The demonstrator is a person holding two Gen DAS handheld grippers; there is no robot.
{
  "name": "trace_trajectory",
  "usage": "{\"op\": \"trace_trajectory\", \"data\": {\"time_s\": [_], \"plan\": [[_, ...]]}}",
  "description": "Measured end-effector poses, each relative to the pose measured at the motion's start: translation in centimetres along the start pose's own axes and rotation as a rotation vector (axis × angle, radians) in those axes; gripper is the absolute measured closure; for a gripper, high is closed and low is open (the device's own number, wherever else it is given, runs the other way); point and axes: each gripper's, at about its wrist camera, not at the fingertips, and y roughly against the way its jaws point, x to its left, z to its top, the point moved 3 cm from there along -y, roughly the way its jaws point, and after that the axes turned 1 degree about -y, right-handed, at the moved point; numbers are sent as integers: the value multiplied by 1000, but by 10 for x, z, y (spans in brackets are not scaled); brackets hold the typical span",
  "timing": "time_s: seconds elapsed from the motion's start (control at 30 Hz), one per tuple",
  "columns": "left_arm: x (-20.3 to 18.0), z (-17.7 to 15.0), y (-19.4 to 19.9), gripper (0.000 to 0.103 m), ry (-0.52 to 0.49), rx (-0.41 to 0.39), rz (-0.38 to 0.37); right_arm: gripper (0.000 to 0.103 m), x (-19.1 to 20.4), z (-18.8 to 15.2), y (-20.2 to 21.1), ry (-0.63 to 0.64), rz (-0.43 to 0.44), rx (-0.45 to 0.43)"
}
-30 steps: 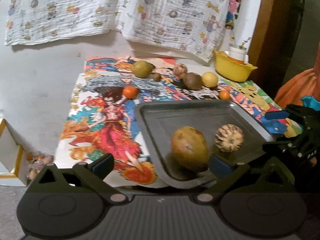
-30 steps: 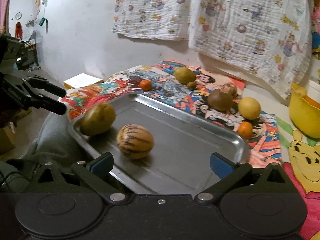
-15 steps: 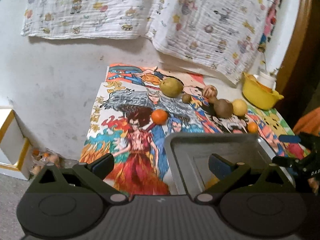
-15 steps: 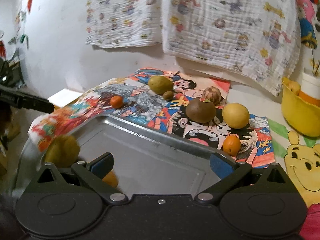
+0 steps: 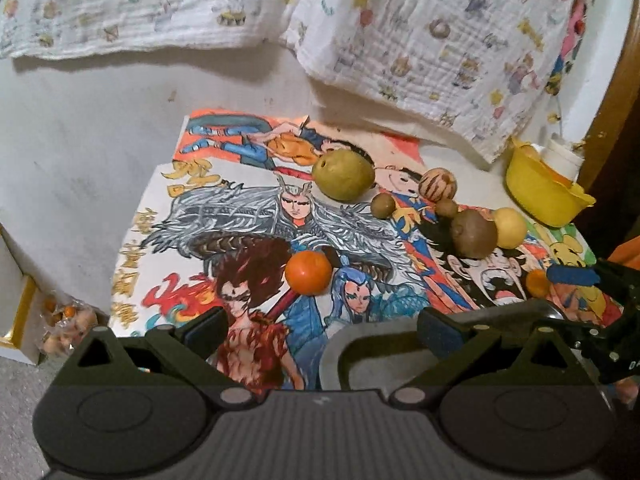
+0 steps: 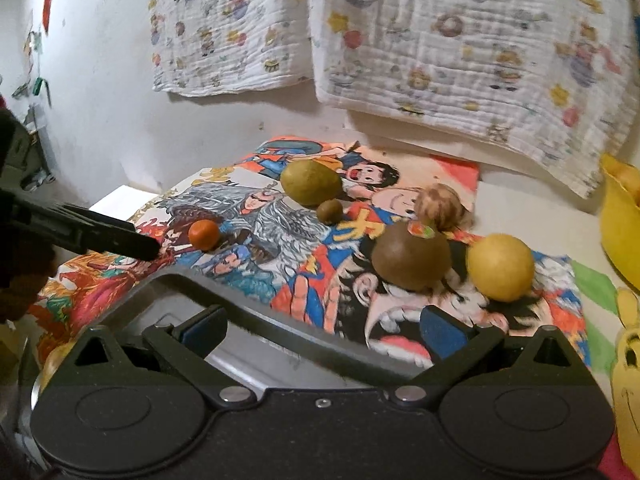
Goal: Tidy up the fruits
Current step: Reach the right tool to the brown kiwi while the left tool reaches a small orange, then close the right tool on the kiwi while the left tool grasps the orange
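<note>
My left gripper (image 5: 320, 326) is open and empty above the near left corner of the metal tray (image 5: 340, 348). An orange (image 5: 308, 272) lies on the poster just beyond it. Farther back lie a green pear (image 5: 343, 174), a small brown fruit (image 5: 383, 205), a striped fruit (image 5: 437, 185), a brown fruit (image 5: 474, 234) and a yellow fruit (image 5: 509, 227). My right gripper (image 6: 322, 330) is open and empty over the tray's far rim (image 6: 248, 300). The brown fruit (image 6: 410, 254), yellow fruit (image 6: 500, 266), pear (image 6: 311, 182) and orange (image 6: 204, 234) lie beyond it.
A yellow bowl (image 5: 544, 190) stands at the back right. Printed cloths (image 5: 420, 32) hang on the wall. A white box (image 5: 16, 320) sits on the floor at left. The left gripper's finger (image 6: 100, 236) crosses the right wrist view. A yellowish fruit (image 6: 54, 360) shows at the tray's left.
Both grippers have lifted and moved forward over the tray toward the fruits on the poster. The two fruits in the tray have dropped out of the left wrist view.
</note>
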Motion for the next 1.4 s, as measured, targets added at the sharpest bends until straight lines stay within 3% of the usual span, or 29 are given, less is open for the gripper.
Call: {"op": "trace_trajectory", "data": {"time_s": [0.33, 0.73, 1.13, 1.4], "plan": [[-5, 17, -45, 1, 7, 49, 25, 1, -24, 24, -49, -61, -97, 59], [-18, 22, -63, 4, -34, 57, 25, 1, -38, 30, -84, -90, -121, 105], [-26, 21, -64, 34, -81, 21, 113, 4, -45, 29, -102, -114, -139, 133], [-33, 23, -68, 53, -107, 19, 114, 9, -45, 32, -107, -103, -156, 111]]}}
